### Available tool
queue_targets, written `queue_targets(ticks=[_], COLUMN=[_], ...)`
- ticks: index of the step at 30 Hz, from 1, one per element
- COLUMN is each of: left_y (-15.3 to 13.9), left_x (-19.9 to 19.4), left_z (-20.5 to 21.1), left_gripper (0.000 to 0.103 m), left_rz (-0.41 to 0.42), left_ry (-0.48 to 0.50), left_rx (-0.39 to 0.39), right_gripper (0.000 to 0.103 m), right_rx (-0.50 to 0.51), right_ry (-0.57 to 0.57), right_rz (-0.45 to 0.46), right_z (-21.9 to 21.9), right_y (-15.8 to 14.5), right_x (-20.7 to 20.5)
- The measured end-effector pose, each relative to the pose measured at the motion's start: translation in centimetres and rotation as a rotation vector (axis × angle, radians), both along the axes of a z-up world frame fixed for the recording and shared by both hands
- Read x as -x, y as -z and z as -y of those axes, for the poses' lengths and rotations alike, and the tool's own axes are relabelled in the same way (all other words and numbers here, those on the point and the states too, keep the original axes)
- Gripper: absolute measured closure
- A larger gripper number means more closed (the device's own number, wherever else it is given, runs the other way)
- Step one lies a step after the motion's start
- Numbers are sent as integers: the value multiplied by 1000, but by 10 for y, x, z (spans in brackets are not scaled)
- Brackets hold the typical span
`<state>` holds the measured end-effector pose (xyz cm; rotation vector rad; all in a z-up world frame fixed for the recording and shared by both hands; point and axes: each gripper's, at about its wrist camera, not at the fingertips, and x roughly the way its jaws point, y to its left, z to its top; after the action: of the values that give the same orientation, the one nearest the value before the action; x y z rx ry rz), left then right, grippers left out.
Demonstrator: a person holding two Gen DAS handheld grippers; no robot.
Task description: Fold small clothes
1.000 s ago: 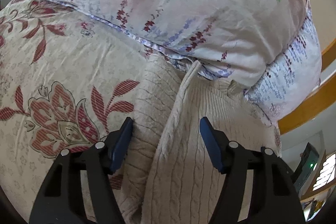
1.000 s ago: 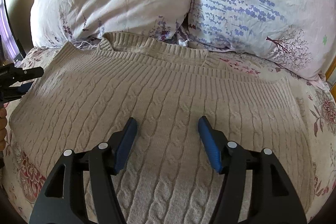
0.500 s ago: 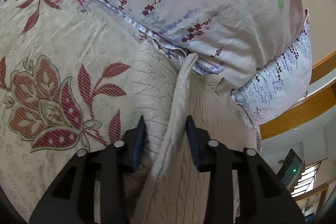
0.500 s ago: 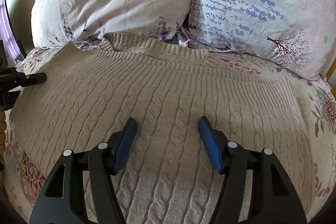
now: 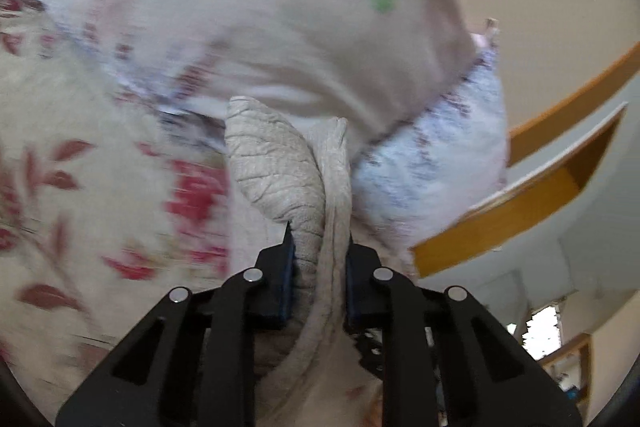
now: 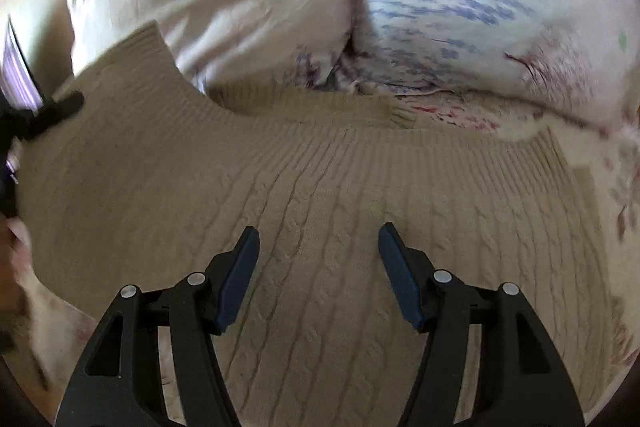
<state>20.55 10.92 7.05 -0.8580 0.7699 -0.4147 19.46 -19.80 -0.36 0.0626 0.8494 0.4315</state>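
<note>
A beige cable-knit sweater (image 6: 320, 195) lies spread on the bed in the right wrist view. My left gripper (image 5: 318, 259) is shut on the sweater's left edge (image 5: 280, 171) and holds it lifted off the bed, the fabric bunched between the blue pads. That gripper also shows at the far left of the right wrist view (image 6: 52, 111), with the raised sweater corner beside it. My right gripper (image 6: 318, 251) is open and empty, hovering over the middle of the sweater.
Two floral pillows (image 6: 460, 7) lean at the head of the bed behind the sweater. The floral bedsheet (image 5: 80, 187) lies left of the lifted edge. A wooden headboard (image 5: 560, 99) curves at the right.
My left gripper closed on the sweater's left edge and lifted it off the bed. The right gripper stayed open over the sweater; both views are now motion-blurred.
</note>
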Motion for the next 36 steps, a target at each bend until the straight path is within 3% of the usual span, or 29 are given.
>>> queue_targets(ticks=[7, 12, 15, 19, 21, 22, 23, 24, 26, 29, 31, 36], left_y=[-17, -22, 1, 47, 52, 46, 38, 31, 8, -11, -12, 17], left_x=[-24, -37, -48, -59, -55, -51, -46, -42, -27, -7, 3, 2], left_z=[79, 146, 197, 245, 253, 251, 247, 242, 221, 189, 167, 141], left_gripper=[85, 85, 85, 80, 80, 75, 62, 55, 41, 36, 35, 35], left_rz=[44, 72, 4, -169, -168, -148, -123, -96, -8, 62, 63, -10], left_ry=[135, 238, 306, 402, 472, 489, 500, 505, 490, 400, 312, 235], left_rx=[87, 128, 119, 91, 135, 139, 137, 134, 85, -65, -197, -307], right_gripper=[39, 38, 38, 38, 38, 38, 38, 38, 38, 39, 39, 39], right_rx=[-208, -283, -344, -399, -421, -428, -433, -443, -495, -523, -526, -490], right_ry=[116, 241, 306, 335, 333, 328, 326, 321, 281, 218, 185, 131], right_rz=[30, 37, 11, -33, -49, -50, -49, -52, -75, -121, -160, -282], right_z=[90, 151, 182, 203, 210, 212, 214, 214, 214, 210, 205, 191], right_y=[-19, -24, -17, -6, -4, -4, -5, -6, -7, -7, -5, 4], right_x=[12, 18, 21, 24, 25, 26, 27, 25, 23, 21, 18, 10])
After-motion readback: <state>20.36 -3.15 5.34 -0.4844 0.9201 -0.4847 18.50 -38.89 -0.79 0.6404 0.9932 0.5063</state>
